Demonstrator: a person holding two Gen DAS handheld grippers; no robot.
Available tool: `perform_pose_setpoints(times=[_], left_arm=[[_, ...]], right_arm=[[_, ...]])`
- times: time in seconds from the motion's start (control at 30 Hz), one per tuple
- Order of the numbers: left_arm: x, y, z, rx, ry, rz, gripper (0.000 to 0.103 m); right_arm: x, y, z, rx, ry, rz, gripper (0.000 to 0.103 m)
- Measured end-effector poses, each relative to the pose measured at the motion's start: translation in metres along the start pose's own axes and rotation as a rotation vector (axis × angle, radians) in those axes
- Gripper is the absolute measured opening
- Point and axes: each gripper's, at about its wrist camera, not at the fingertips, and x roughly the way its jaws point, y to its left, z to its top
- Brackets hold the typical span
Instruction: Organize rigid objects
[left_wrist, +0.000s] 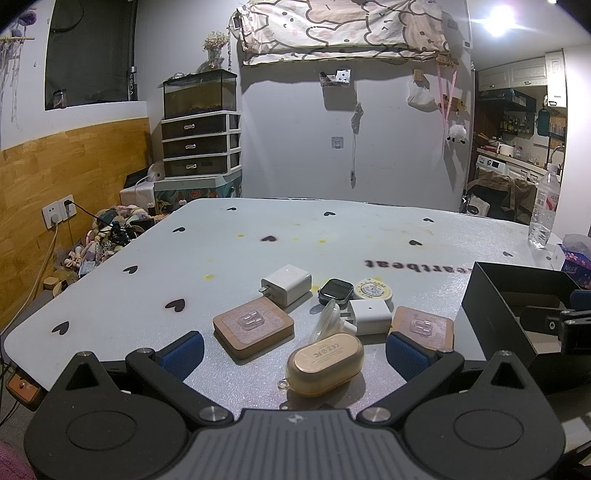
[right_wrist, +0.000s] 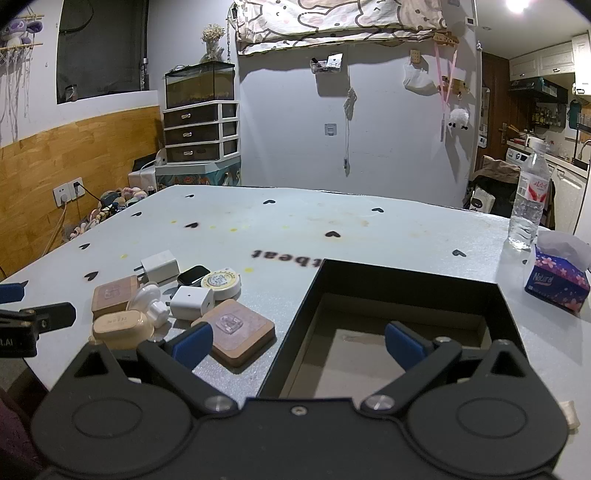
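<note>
The small things sit in a bunch on the worktop (left_wrist: 332, 236), and the black box (right_wrist: 406, 280) waits empty beside them.

In the left wrist view, the left gripper (left_wrist: 295, 349) has its fingers (left_wrist: 184, 352) spread wide and holds nothing. The tan case (left_wrist: 325, 363) lies right between them, just a bit toward 1 o'clock. Its long side runs across, from 8 o'clock to 2 o'clock, so I think the fingers will close on its two ends, not its flat sides.

The right gripper (right_wrist: 299, 343) is also wide and holds nothing. It hangs over the near-left corner of the box, with one finger above the inside. From there the tan case is off at 9 o'clock, past a wooden square (right_wrist: 236, 330).

So the left hand is much nearer to the case. The box lies at 3 o'clock from the left gripper.
</note>
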Motion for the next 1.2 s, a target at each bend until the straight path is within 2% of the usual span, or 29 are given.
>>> perform_pose_setpoints(times=[0.87, 1.2], left_arm=[[-0.002, -0.006, 0.006, 0.007, -0.014, -0.003, 0.103], [0.004, -0.007, 0.014, 0.008, -0.03, -0.005, 0.103]], right_arm=[[-0.004, -0.003, 0.006, 0.002, -0.024, -0.016, 0.101], [-0.018, -0.049, 0.014, 0.06, -0.095, -0.151, 0.101]])
